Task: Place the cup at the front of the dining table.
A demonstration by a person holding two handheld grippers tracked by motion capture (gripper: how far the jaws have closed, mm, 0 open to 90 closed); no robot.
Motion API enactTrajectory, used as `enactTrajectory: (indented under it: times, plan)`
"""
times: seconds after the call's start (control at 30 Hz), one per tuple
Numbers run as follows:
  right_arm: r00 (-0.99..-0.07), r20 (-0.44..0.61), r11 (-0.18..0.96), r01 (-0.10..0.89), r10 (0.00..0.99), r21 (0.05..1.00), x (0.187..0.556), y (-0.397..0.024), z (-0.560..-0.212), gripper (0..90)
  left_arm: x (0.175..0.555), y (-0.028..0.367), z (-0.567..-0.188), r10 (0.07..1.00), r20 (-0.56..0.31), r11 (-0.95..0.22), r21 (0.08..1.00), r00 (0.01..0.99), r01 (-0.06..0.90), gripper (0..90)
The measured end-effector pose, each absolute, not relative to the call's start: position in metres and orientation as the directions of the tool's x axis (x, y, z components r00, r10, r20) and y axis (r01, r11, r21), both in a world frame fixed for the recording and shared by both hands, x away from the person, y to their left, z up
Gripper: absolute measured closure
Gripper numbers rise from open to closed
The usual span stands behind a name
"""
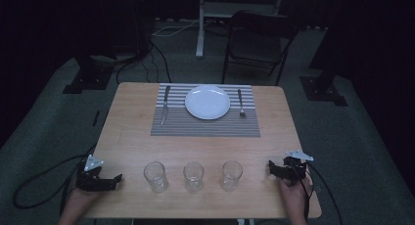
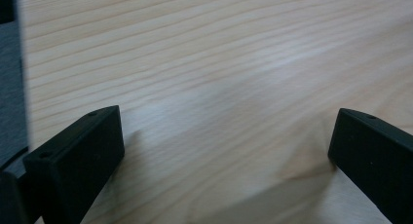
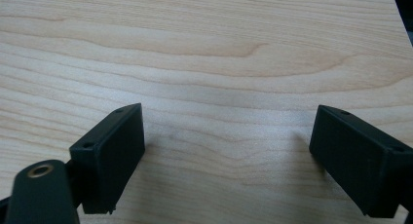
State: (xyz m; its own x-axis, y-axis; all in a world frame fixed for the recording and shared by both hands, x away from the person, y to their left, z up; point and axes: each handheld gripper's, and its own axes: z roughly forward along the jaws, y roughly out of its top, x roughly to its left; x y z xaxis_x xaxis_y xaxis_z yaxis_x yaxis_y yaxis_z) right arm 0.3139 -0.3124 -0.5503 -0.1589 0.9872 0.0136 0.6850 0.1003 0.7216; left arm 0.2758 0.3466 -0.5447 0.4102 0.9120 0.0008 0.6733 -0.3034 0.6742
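Three clear glasses stand in a row near the table's front edge: left glass (image 1: 155,176), middle glass (image 1: 193,176), right glass (image 1: 231,175). A white plate (image 1: 207,101) rests on a striped placemat (image 1: 205,123), with a knife (image 1: 165,104) to its left and a fork (image 1: 241,103) to its right. My left gripper (image 1: 115,181) lies on the wood left of the glasses, open and empty, its jaws wide apart (image 2: 226,151). My right gripper (image 1: 272,167) rests right of the glasses, open too, with bare wood between its jaws (image 3: 226,146).
The wooden table (image 1: 132,137) has bare wood between the placemat and the glasses. Beyond it stand a dark folding chair (image 1: 257,39) and stand bases on grey carpet. Cables trail off both grippers at the front corners.
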Motion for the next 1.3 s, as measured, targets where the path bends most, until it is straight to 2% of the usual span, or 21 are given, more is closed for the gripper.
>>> enactTrajectory:
  times: [0.23,0.47,0.7,1.3]
  plan:
    - [-0.159,0.014,0.100,0.685,0.987,0.721,0.314,-0.312,-0.550,12.5,0.272,0.340,-0.541,0.881,-0.037,-0.309,0.708,0.471,0.635,1.9]
    - [-0.159,0.014,0.100,0.685,0.987,0.722,0.314,-0.312,-0.550,12.5,0.270,0.337,-0.539,0.871,-0.056,-0.309,0.711,0.489,0.632,1.9]
    - [-0.159,0.014,0.100,0.685,0.987,0.721,0.314,-0.312,-0.550,12.5,0.264,0.336,-0.525,0.837,-0.118,-0.256,0.778,0.534,0.574,1.9]
    - [-0.159,0.014,0.100,0.685,0.987,0.722,0.314,-0.312,-0.550,12.5,0.253,0.321,-0.501,0.779,-0.120,-0.264,0.827,0.616,0.496,1.9]
